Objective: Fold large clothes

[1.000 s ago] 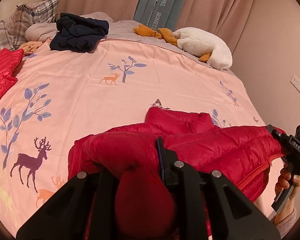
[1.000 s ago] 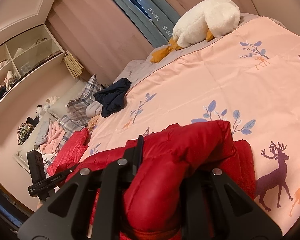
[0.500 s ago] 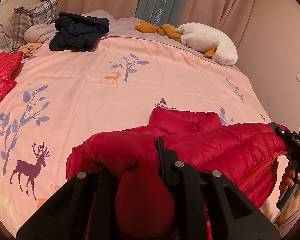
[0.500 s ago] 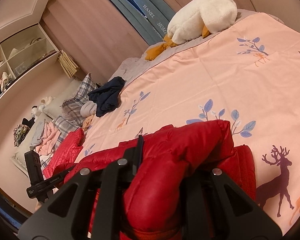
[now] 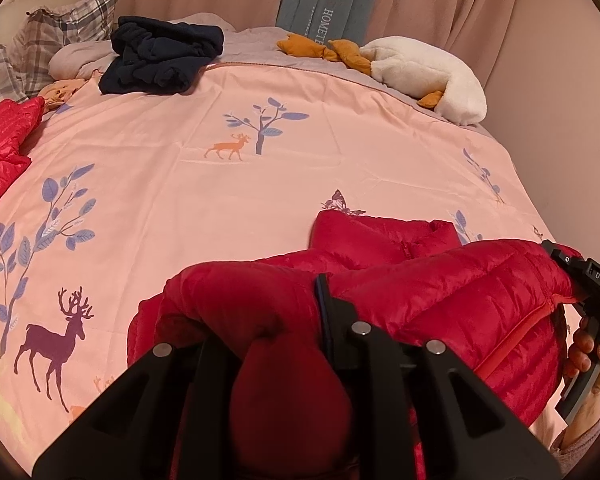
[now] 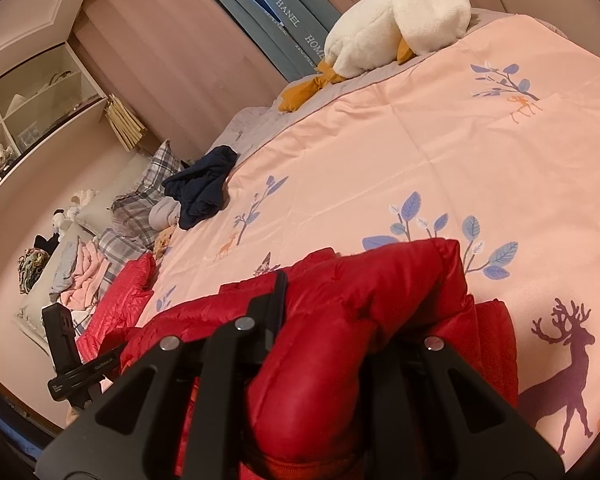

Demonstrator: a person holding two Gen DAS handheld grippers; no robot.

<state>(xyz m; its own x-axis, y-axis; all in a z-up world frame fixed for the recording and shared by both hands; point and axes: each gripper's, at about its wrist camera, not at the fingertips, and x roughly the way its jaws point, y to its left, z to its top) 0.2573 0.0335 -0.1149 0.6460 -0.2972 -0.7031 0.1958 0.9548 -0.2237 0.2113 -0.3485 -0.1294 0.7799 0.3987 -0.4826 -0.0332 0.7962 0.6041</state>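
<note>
A red puffer jacket point(image 5: 440, 292) lies on the pink bedspread point(image 5: 260, 128), its near edge lifted and doubled over toward the collar point(image 5: 384, 236). My left gripper point(image 5: 268, 320) is shut on a bunched fold of that edge; one finger is buried in the padding. At the right edge of the left wrist view, my right gripper point(image 5: 580, 276) pinches the jacket's other end, a hand on its handle. In the right wrist view the red jacket point(image 6: 380, 288) bulges between the shut right gripper point(image 6: 340, 320), and the left gripper point(image 6: 76, 364) shows at lower left.
A dark navy garment point(image 5: 160, 56) and plaid pillows point(image 5: 60, 28) lie at the far left. A white plush goose point(image 5: 428, 68) rests at the far right by the curtains. Another red jacket point(image 5: 0, 140) lies at the left edge. A wall point(image 5: 560, 120) borders the bed's right side.
Both grippers have carried the jacket's held edge a little forward and down over the bed. Both grips stay the same.
</note>
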